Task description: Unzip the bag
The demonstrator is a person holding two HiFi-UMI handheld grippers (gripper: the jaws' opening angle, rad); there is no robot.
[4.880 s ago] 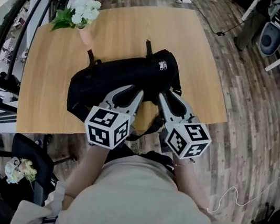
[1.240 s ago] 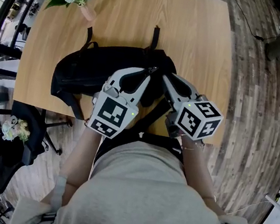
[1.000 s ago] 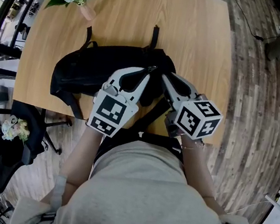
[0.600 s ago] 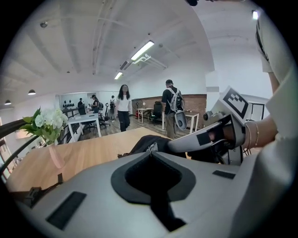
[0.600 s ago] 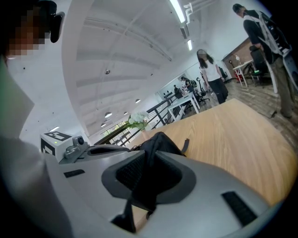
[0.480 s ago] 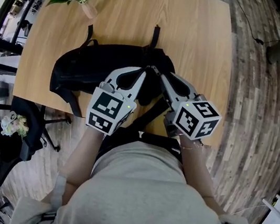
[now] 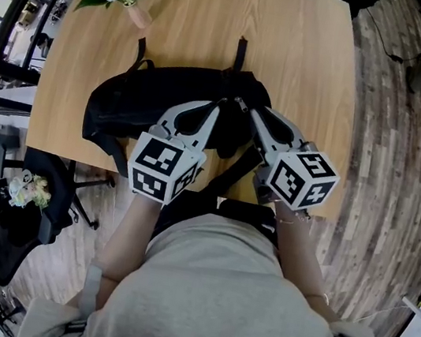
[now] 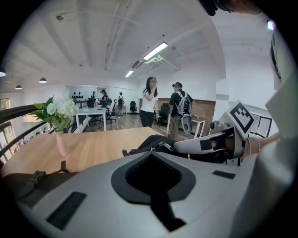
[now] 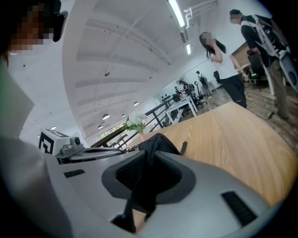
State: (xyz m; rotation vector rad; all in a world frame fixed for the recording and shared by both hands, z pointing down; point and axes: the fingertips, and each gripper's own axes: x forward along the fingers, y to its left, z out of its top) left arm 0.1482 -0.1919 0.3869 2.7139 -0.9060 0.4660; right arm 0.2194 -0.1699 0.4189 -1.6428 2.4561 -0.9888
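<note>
The bag [image 7: 150, 101] lies mid-frame on the table [image 7: 293, 57], and its zip shows no opening yet. Your left gripper [image 7: 221, 105] is clamped tight on the pull [image 8: 164, 146]. Your right gripper [image 7: 245, 107], partly closed, pinches black bag fabric just beside it. Since 1 second ago, your left jaws have snapped closed and the gripper has rolled. All the pulling is still ahead.

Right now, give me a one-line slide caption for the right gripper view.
Right gripper shut on a fold of the black bag lying on the wooden table.
</note>
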